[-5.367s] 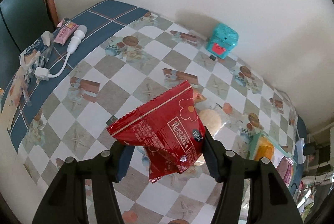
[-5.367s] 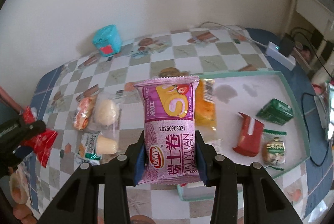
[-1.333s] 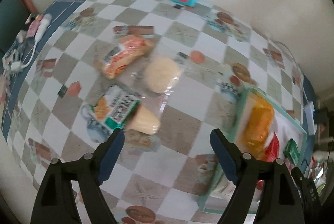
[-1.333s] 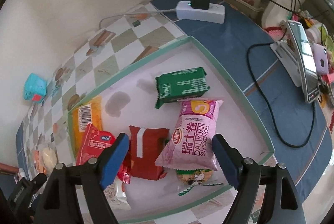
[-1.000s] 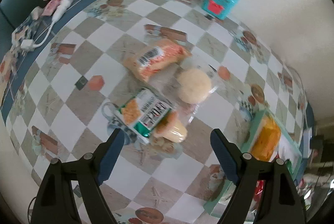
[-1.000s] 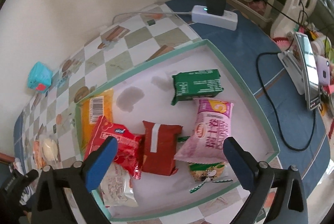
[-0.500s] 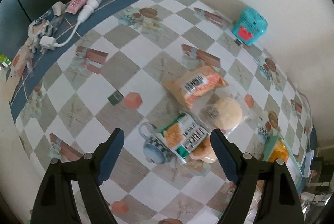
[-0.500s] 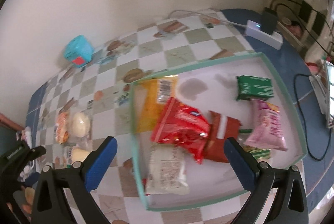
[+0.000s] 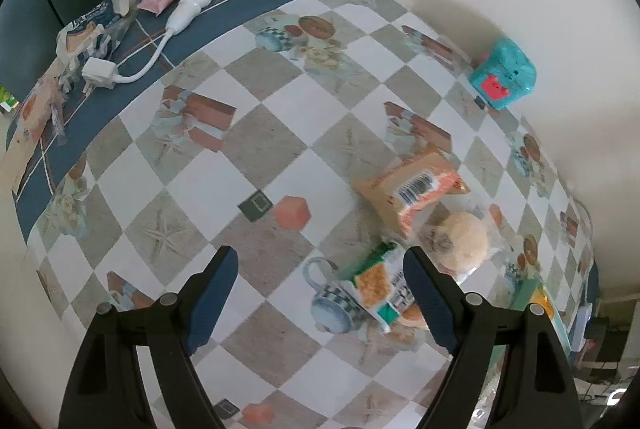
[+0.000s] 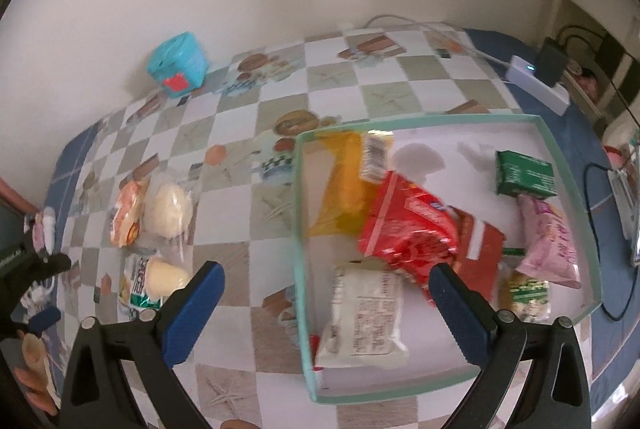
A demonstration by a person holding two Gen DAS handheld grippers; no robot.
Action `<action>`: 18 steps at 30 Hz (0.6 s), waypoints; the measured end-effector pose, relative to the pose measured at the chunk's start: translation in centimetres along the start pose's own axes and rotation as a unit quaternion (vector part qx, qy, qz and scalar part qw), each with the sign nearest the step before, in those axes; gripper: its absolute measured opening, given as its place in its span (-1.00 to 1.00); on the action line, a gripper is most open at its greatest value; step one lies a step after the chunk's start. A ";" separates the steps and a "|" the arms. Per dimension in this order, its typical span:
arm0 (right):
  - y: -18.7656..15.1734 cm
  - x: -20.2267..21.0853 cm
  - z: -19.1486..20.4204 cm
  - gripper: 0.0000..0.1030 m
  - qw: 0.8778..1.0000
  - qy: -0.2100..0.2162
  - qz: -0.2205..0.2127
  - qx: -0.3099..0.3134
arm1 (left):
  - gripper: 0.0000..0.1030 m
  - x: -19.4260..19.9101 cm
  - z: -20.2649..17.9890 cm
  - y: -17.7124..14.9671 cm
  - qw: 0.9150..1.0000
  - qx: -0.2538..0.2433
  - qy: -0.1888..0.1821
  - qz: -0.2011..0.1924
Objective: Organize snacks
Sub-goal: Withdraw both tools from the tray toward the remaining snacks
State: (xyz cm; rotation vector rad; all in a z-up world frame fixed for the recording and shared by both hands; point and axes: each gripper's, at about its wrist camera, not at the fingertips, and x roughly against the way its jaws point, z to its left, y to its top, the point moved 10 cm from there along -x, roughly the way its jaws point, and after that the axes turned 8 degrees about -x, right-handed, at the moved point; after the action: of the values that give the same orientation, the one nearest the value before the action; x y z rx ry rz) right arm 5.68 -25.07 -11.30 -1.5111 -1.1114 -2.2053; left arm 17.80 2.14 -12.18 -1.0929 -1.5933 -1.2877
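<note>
Green-and-white printed film on the nearest loose snack: green-white packet [image 9: 386, 289] flat on the checked worktop [image 9: 256, 189], half out of sight behind the right finger of the left tool [image 9: 320, 287]. Long axis slanting from near right up to far left in the left wrist view, so roughly across the gap between the fingers rather than along it. Just beyond it, a round pale bun in clear wrap [image 9: 464, 241] and, farther still, an orange packet with a barcode [image 9: 416, 189], the three lying close together, edges touching or overlapping.

Left tool spread wide, nothing in it, hanging over bare worktop with the packet off to its right side. Likely need: a short shift right, perhaps a slight roll, to bring both fingers astride the packet's narrow width.

Right tool [image 10: 324, 295] likewise wide open and empty, straddling the near left wall of the teal-rimmed tray [image 10: 298, 213], which already holds several snacks. Seen from there, same green-white packet [image 10: 142, 283] just left of its left finger, with the left tool's dark body [image 10: 28, 265] at the far left edge.

By this reading, left hand clearly nearer the packet; tray well to the right of the cluster.
</note>
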 end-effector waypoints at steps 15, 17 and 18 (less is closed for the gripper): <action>-2.3 -2.5 6.9 1.00 0.997 0.050 0.040 0.043 | 0.65 -2.4 0.5 0.1 0.999 -0.032 -0.014 0.031; -2.4 -2.8 7.5 1.00 0.997 0.054 0.042 0.044 | 0.65 -2.7 0.0 -0.1 0.998 -0.045 -0.014 0.035; -2.6 -3.1 7.8 1.00 0.997 0.053 0.044 0.046 | 0.65 -2.9 -0.1 -0.2 0.998 -0.050 -0.013 0.038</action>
State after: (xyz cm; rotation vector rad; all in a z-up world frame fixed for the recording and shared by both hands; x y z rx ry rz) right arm 10.90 -18.50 -13.79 -1.3631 -1.0778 -2.1184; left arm 18.55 1.57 -14.97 -1.2253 -1.5054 -1.3202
